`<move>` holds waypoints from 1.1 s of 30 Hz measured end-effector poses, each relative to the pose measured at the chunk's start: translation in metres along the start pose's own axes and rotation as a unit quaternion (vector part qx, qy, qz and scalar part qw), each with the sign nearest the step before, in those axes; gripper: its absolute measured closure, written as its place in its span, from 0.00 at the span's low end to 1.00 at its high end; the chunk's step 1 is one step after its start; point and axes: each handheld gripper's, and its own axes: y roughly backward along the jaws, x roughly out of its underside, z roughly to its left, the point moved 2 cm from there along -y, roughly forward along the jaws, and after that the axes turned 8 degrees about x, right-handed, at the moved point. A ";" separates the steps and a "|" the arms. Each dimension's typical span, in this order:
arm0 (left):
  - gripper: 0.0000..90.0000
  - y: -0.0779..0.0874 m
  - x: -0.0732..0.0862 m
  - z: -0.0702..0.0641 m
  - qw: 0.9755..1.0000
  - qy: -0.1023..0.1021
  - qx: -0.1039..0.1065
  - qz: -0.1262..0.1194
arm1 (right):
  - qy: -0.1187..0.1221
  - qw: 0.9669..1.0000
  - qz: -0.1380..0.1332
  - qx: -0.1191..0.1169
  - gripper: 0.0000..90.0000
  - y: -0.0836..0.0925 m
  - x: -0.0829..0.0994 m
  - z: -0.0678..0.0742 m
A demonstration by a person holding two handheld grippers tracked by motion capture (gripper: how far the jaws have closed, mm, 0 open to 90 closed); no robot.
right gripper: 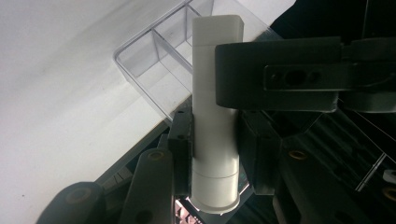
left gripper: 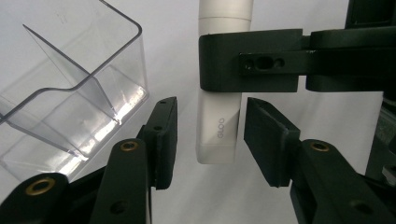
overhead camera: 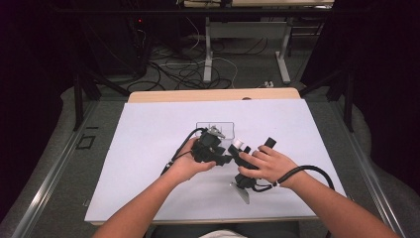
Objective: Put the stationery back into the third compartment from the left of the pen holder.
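Observation:
A white glue stick marked GLOO is clamped between the jaws of my right gripper, which is shut on its lower body. In the high view the stick shows as a small white end between the two hands, above the middle of the table. My left gripper straddles one end of the stick; a narrow gap remains on each side, so its pads do not press on it. A clear divided box stands just beside it, and it appears behind the grippers in the high view.
A white sheet covers the table, with a wooden edge at the far side. Beyond it lie cables and table legs on the floor. Both forearms come in from the bottom edge, with cables trailing from each gripper.

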 end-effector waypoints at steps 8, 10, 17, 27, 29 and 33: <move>0.70 -0.006 -0.003 -0.001 1.000 0.009 -0.008 0.013 | 0.000 1.000 0.000 -0.001 0.75 -0.001 -0.002 -0.002; 0.72 -0.007 -0.003 -0.001 1.000 0.007 -0.011 0.022 | -0.003 1.000 0.000 -0.003 0.75 -0.001 -0.003 -0.003; 0.77 -0.010 -0.004 -0.002 0.999 0.010 -0.023 0.027 | -0.001 1.000 0.003 -0.007 0.75 -0.002 -0.004 -0.004; 0.79 -0.010 -0.004 -0.006 0.999 -0.004 -0.038 0.021 | -0.004 1.000 0.007 -0.009 0.75 -0.002 -0.004 -0.005; 0.79 -0.009 -0.004 -0.006 0.999 -0.004 -0.038 0.017 | -0.001 1.000 0.010 -0.007 0.74 -0.001 -0.003 -0.006; 0.79 -0.007 -0.005 -0.002 0.999 0.001 -0.051 0.007 | -0.018 1.000 0.000 0.013 0.69 0.000 -0.003 -0.006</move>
